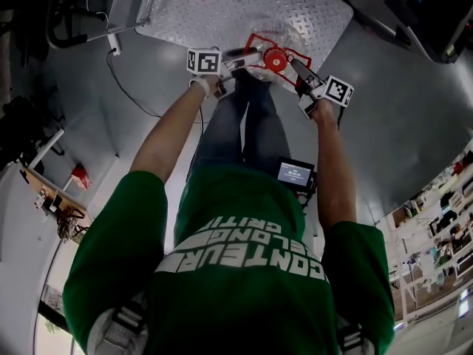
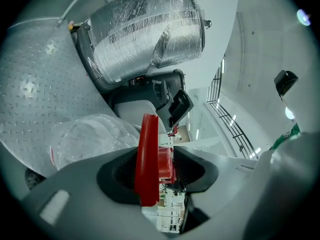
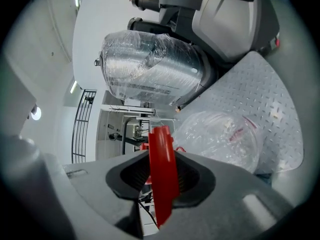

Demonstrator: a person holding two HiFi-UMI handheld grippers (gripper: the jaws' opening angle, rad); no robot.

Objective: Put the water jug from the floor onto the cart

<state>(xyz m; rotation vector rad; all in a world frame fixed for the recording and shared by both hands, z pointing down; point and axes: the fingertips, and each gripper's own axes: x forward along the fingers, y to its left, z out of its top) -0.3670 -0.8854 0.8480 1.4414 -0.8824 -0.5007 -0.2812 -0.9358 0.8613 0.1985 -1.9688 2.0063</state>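
1. This is an industrial hall or a workshop, not a home.
2. The floor [image 1: 399, 117] is smooth and grey. At the top of the head view stands a cart [image 1: 244, 6] with a deck of steel checker plate.
3. Behind the cart, a large machine [image 2: 150, 29] is wrapped in clear film.
4. A metal railing [image 3: 82, 126] shows at the left of the right gripper view, and shelves [image 1: 436, 228] with many small things are at the lower right of the head view.

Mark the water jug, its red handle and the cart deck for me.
water jug [image 1: 275, 59]: head view, on its red cap.
red handle [image 3: 162, 178]: right gripper view, on the middle of the strap.
cart deck [image 1: 222, 6]: head view, on bare tread plate.
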